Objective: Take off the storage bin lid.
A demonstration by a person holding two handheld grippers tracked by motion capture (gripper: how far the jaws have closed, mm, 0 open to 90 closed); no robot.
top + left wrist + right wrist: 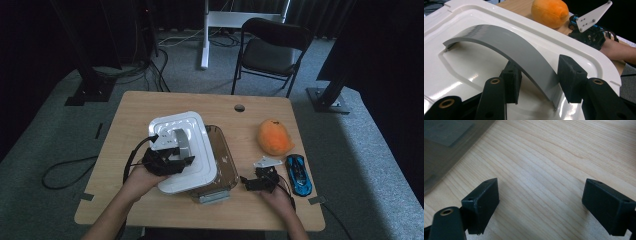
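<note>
A white lid (197,155) with a grey arched handle (181,140) lies askew over a clear brownish box (226,162). My left gripper (172,156) is shut on that handle. In the left gripper view the grey handle (506,42) runs between the two black pads (570,75) of the left gripper (540,75), above the glossy lid (474,67). My right gripper (251,183) rests low on the table to the right of the box. It stands open (541,195) over bare wood (544,157), with nothing between its fingers.
An orange soft toy (274,136) lies on the table's right side, and a blue toy car (299,174) sits just right of my right hand. The box's wall (444,142) is close on the right gripper's left. A black chair (272,50) stands beyond the table.
</note>
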